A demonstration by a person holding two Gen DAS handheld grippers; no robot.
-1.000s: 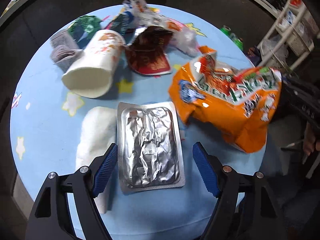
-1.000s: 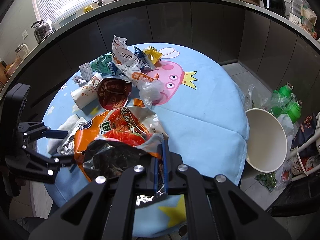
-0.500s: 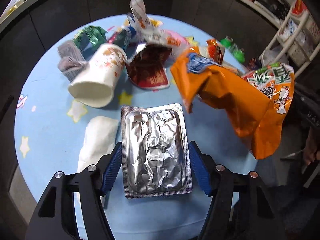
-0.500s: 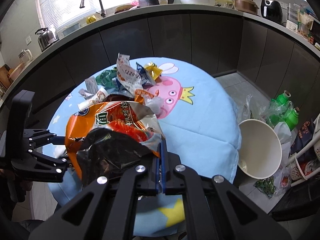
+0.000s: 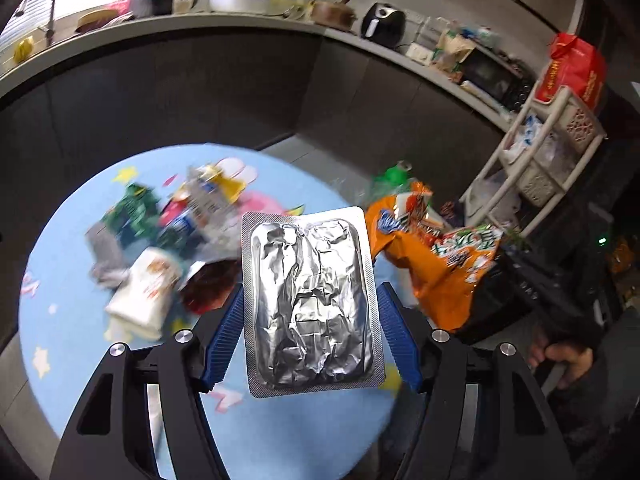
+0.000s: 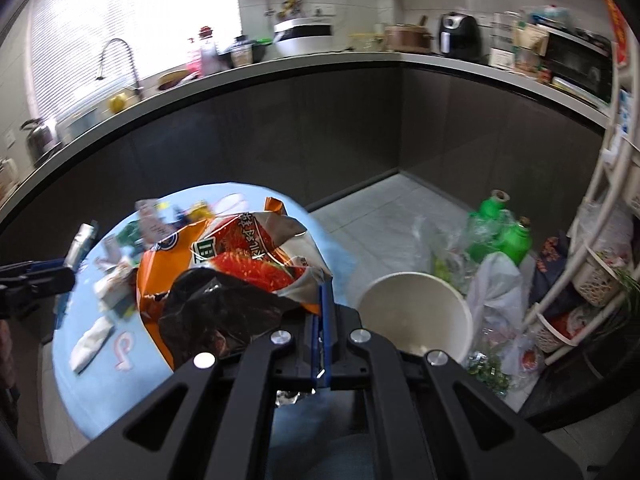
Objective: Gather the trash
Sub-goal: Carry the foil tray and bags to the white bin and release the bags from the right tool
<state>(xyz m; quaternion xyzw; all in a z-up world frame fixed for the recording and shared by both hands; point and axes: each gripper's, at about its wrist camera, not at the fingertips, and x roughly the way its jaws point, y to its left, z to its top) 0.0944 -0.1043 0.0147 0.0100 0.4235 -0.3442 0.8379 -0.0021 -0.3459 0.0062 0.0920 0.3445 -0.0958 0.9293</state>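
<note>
Left gripper [image 5: 310, 330] clamped on foil blister tray [image 5: 310, 300] by long edges, lifted above table [image 5: 68, 240]. Tray light, thin, crumples; edge grip right. Right gripper [image 6: 320, 332] pinched on orange snack bag [image 6: 224, 256], near white bin [image 6: 416, 312]. Bag floppy, slick.

Wrappers [image 5: 176, 216] behind the foil tray [image 5: 310, 300] blur past reading; the tray hides part of the table [image 5: 68, 248].
</note>
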